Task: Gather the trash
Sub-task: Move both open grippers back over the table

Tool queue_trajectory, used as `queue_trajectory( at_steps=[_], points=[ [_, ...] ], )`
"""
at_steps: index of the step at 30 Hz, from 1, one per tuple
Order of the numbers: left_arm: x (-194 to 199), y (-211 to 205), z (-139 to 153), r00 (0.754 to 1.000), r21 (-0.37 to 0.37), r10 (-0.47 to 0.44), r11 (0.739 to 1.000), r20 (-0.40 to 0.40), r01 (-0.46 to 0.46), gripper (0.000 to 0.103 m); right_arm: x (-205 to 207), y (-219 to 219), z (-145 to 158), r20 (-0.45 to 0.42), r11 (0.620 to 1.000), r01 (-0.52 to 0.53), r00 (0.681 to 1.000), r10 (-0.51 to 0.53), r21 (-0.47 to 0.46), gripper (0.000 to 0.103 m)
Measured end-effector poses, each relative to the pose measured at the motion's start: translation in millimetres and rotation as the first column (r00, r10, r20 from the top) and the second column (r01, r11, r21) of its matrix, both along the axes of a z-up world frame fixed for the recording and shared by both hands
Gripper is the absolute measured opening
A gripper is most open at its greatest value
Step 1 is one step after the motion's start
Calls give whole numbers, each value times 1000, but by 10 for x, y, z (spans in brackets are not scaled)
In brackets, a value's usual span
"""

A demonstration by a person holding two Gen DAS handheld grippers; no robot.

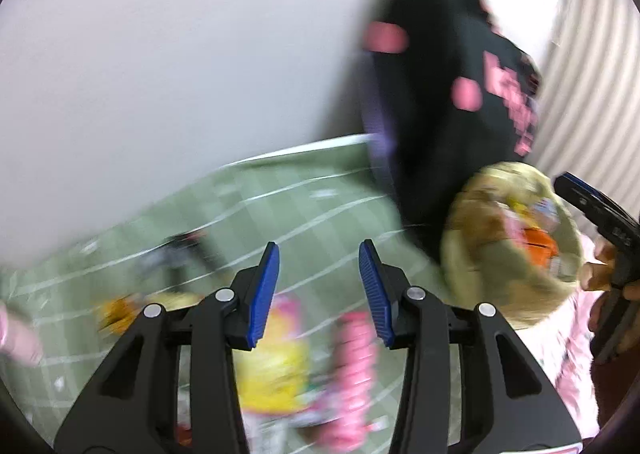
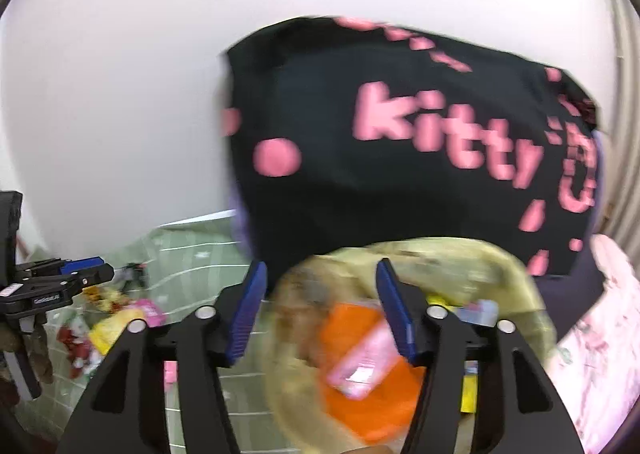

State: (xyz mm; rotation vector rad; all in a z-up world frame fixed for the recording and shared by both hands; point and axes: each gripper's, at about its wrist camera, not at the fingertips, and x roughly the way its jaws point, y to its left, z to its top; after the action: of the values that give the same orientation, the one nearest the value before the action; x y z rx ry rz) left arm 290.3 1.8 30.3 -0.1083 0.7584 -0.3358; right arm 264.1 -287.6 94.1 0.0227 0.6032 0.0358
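My left gripper [image 1: 319, 250] stands open above a green checked cloth [image 1: 280, 206], with nothing between its blue pads. Under it lie a yellow wrapper [image 1: 276, 378] and a pink wrapper [image 1: 356, 366], both blurred. To the right is a yellowish trash bag [image 1: 492, 254] with wrappers inside. My right gripper [image 2: 322, 266] is open over that trash bag [image 2: 460, 262], above an orange packet [image 2: 360, 406] and a pink packet [image 2: 360, 358] that lie in it. Neither pad touches them. Each gripper shows in the other's view: right gripper [image 1: 576, 190], left gripper [image 2: 80, 268].
A black bag with pink lettering [image 2: 380, 154] stands behind the trash bag against a white wall. More wrappers, yellow [image 2: 106, 328], pink [image 2: 150, 310] and red [image 2: 74, 342], lie on the cloth at left. Pink-patterned fabric [image 2: 600, 334] fills the right side.
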Motion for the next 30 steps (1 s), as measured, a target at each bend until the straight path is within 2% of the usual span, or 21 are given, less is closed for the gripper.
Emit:
queue_trajectory(
  at_steps=[4,7,10,12,15,19,23,25,27,30],
  points=[
    [-153,657,-163,987,-16,159,987,-37,-160,40,161,363,-164,-42,993,-115,992,116,25,57],
    [-314,1089,-268,960,-28,272,961,-60,-274,40,247,659,-336,-94,979,-204,974,205,23,57],
    [-496,1403,-374,930,-48,359,930,-85,-363,40,307,941,-509,-147,955,-297,943,297,28,57],
    [-590,1498,-431,918,-56,385,919,-98,-391,40,326,1134,-631,-182,934,-355,917,356,39,56],
    [-715,1529,-500,914,-47,388,917,-119,-395,40,292,1453,-781,-207,896,-444,875,438,18,56],
    [-895,1549,-539,922,-54,365,926,-132,-374,40,332,1828,-896,-211,853,-521,832,513,20,56],
    [-1014,1578,-530,923,-48,360,928,-138,-369,40,624,2158,-970,-220,833,-553,813,540,1,56],
    [-1063,1589,-506,924,-38,358,930,-135,-366,40,800,2291,-1009,-224,818,-575,795,564,20,56],
    [-1071,1567,-466,929,-27,348,935,-127,-354,40,1033,2472,-1076,-246,794,-607,764,596,37,56],
    [-1088,1556,-408,940,-16,320,946,-114,-324,42,1351,2719,-1196,-280,781,-625,748,601,8,56]
  ],
)
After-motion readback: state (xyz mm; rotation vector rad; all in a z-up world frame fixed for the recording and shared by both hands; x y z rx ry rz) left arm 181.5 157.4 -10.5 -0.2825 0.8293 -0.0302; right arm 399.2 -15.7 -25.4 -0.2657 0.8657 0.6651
